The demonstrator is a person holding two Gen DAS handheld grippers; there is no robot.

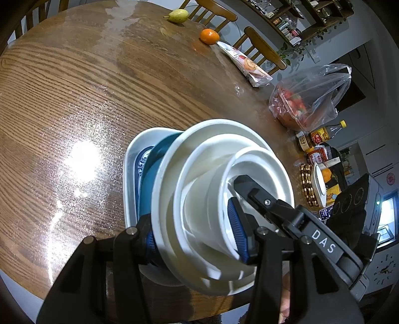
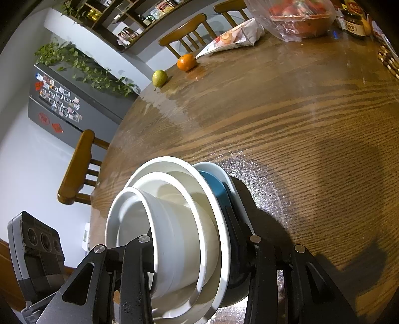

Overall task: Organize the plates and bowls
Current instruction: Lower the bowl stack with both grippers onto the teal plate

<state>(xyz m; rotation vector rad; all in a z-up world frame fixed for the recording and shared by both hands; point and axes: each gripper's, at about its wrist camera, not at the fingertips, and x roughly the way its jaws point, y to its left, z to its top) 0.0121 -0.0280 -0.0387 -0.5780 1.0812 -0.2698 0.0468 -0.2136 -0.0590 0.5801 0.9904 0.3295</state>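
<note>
My left gripper (image 1: 197, 239) sits at the bottom centre of its frame, jaws partly apart and clamped across the near side of the stack of bowls and plates (image 1: 214, 194): one blue pad presses inside the innermost white bowl (image 1: 251, 172), the other bears on the outside, under the blue dish (image 1: 154, 182). My right gripper (image 2: 199, 254) grips the same stack from the opposite side, bottom centre of its own frame, one black finger inside the innermost bowl and the other outside against the dark underside, jaws likewise partly apart. The right gripper's body also shows at lower right of the left wrist frame, lettered "DAS".

The stack fills the lower middle of both frames: three white bowls nested, then the blue dish, then a white rectangular plate (image 1: 129, 174) beneath. Whether it rests on the desk (image 1: 74, 99) or is lifted clear, I cannot tell.

Beyond, on the glossy wood-grain desk, a green pear (image 1: 177, 16) lies at top centre of the left wrist frame, an orange (image 1: 209, 36) just right of it, then a printed snack packet (image 1: 247, 64). A clear plastic bag of red fruit (image 1: 306, 99) stands at right, with bottles and jars (image 1: 316, 137) below it. Wooden chairs (image 2: 77, 169) ring the desk's edge.
</note>
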